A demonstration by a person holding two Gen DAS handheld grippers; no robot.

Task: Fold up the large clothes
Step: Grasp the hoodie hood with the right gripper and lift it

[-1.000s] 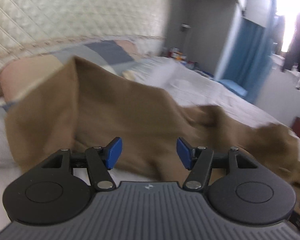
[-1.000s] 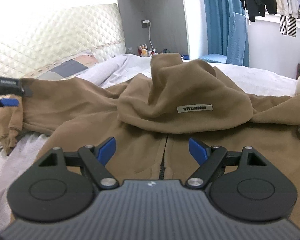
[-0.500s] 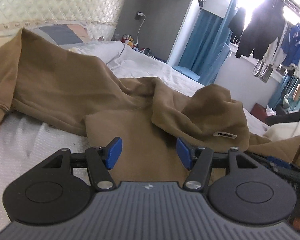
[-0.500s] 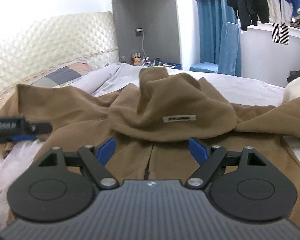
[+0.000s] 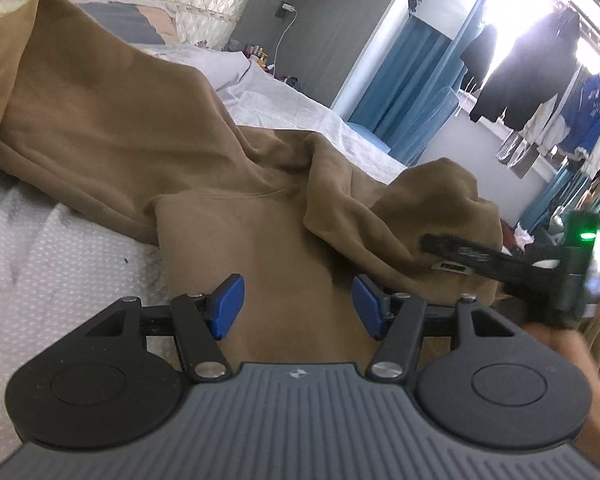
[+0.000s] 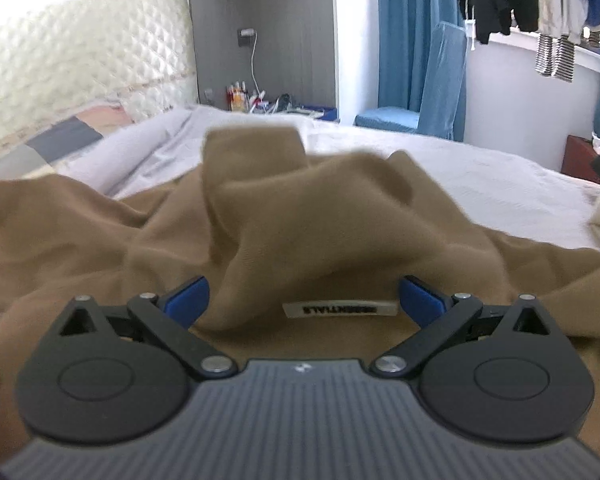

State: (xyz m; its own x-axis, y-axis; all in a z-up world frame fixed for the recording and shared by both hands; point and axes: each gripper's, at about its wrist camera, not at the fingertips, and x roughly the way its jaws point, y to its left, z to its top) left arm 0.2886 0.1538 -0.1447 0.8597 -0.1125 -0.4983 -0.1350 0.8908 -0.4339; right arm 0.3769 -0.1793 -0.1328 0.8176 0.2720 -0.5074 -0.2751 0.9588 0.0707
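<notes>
The hood (image 6: 300, 232) lies bunched dead ahead of the right gripper (image 6: 302, 300), whose jaws have just been opening, empty. The left gripper (image 5: 298, 306) hangs open over the chest, farther from it

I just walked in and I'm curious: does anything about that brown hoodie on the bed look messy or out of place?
Yes. The brown hoodie lies rumpled on the bed. Its hood is bunched up over the chest, its white label reading upside down, and one sleeve trails toward the pillows.
</notes>
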